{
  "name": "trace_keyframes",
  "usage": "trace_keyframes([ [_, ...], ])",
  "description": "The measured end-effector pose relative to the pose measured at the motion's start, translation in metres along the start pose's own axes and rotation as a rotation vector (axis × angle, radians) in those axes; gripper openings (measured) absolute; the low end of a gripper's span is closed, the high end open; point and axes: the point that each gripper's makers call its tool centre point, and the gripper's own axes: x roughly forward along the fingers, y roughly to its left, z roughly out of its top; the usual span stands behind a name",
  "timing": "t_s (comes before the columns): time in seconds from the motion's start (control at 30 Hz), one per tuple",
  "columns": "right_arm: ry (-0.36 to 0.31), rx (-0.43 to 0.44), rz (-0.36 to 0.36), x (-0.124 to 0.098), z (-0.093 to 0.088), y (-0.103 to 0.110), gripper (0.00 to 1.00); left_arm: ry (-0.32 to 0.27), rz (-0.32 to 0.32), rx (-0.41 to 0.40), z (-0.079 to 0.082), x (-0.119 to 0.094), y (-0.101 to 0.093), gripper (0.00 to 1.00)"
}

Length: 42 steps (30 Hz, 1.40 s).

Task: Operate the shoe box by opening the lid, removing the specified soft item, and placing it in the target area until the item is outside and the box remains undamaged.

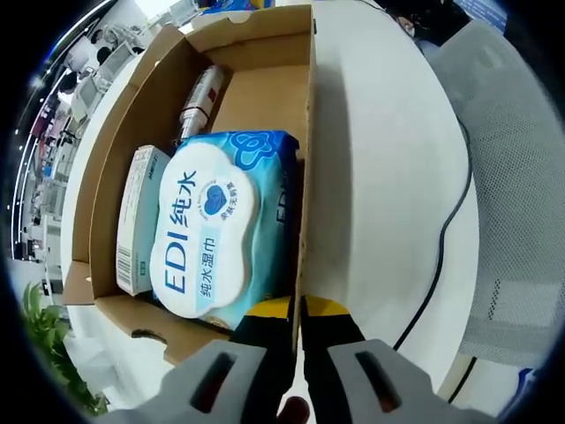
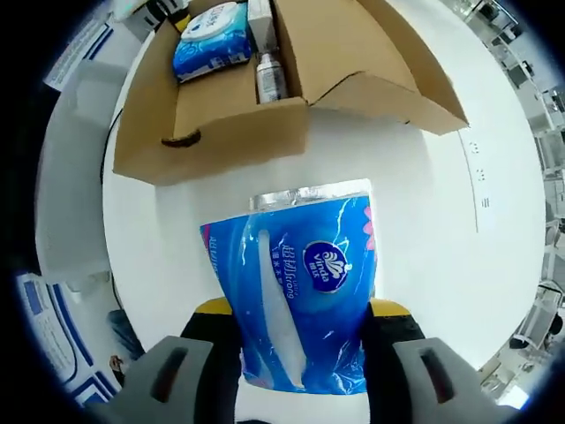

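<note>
While the left gripper point(image 1: 298, 327) has its jaws pinched together on the thin side wall of the open brown cardboard shoe box point(image 1: 311, 115), at about 6 o'clock in the left gripper view, the chief risk on that side is to the box itself: a twist or a hard pull would likely crease or tear that wall, and the task wants it left whole.

Inside the box, from 9 o'clock toward 3 o'clock in that view, lie a narrow white carton with green print point(image 1: 139, 219) standing along the far wall, then a large pale-blue pack of wet wipes with a white oval lid marked EDI point(image 1: 212, 231) just beside it and touching the pinched wall. At 12 o'clock of the wipes lies a small silver-and-red cylinder, a can or bottle point(image 1: 201, 99); its label is too small to read.

In the right gripper view, the right gripper point(image 2: 305, 340) has its jaws clamped on the soft blue plastic pack of Vinda tissues point(image 2: 296, 287), which is already outside the box, above the round white counter point(image 2: 424, 230) at 6 o'clock of the box. The pack is limp and glossy, so I judge it could slip or sag out of the grip if the squeeze eases early; whether its far end touches the counter I cannot tell. Letting go too near the box flap could also knock it.
</note>
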Motion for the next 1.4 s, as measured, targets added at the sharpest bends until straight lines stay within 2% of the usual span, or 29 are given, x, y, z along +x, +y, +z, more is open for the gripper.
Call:
trace_keyframes([
  [0.2,0.001,-0.03,-0.003,0.006,0.003,-0.013,0.53,0.0,0.004,-0.003,0.0,0.0,0.001,0.01],
  [0.57,0.008,-0.042,0.008,0.017,0.0,-0.021,0.54,0.005,0.0,-0.012,0.0,0.001,0.0,0.01],
  [0.97,0.011,-0.057,0.027,0.026,0.001,-0.014,0.55,0.009,0.001,-0.019,-0.002,0.002,-0.004,0.01],
  [1.4,-0.007,-0.034,0.02,0.024,0.003,-0.01,0.59,0.019,0.001,-0.027,-0.003,0.001,-0.007,0.01],
])
